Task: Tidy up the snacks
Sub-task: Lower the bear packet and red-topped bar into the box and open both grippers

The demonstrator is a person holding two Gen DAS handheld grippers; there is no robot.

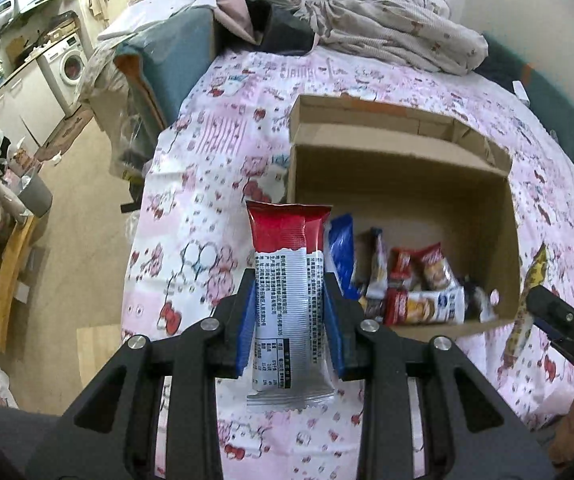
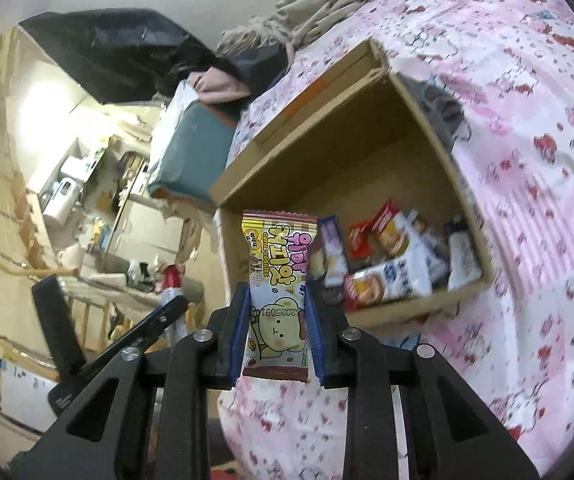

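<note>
The left gripper is clamped across the middle of a red-and-silver snack bar, its blue pads pressing the wrapper's long sides so the bar stands lengthwise between the fingers with both crimped ends free, a hold that would let it drop cleanly. In the left wrist view the bar hangs over the pink patterned bedspread just beside the left wall of the open cardboard box, which sits on the bed with its flap folded back; a heap of packaged snacks crowds the box's near right corner, while the far half of its floor is bare, so there is room to set more down. The box's near rim looks low enough to clear. In the right wrist view the right gripper is likewise closed on a yellow cookie packet, gripped at its sides, printed face toward the camera. It is held above the bedspread's edge, short of the box's near left corner, with open bedspread to the right.
</note>
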